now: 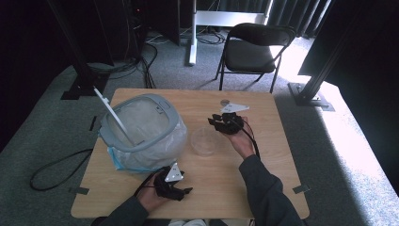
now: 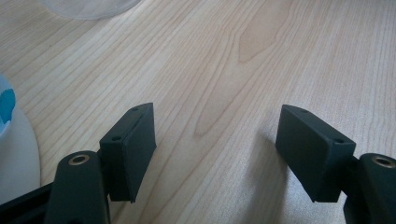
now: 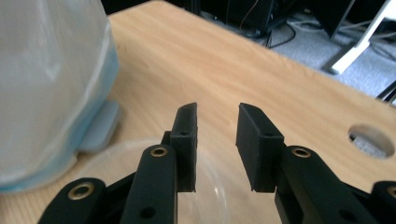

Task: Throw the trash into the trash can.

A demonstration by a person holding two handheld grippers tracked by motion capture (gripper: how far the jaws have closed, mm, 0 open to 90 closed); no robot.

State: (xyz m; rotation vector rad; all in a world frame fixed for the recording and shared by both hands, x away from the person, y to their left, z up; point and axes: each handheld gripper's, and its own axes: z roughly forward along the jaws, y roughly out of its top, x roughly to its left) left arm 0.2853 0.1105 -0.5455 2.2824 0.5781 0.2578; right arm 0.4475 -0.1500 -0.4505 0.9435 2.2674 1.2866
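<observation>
Two tools, both empty: left tool (image 1: 181, 190) wide open over bare counter (image 2: 243, 56) at the near edge; right tool (image 3: 215, 140) part open above the clear bowl (image 1: 204, 140) mid-counter, beside the bagged bin (image 1: 141, 129). Risk: thin clear rim slips or skids if pinched off-centre. Bowl upright, mouth up, round, no long axis.

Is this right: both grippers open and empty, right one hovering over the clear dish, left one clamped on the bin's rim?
Not quite. The left gripper clamps nothing: the left gripper view shows its jaws wide apart over bare table. The rest holds: the right gripper is open and empty over the clear dish beside the bin.
</observation>
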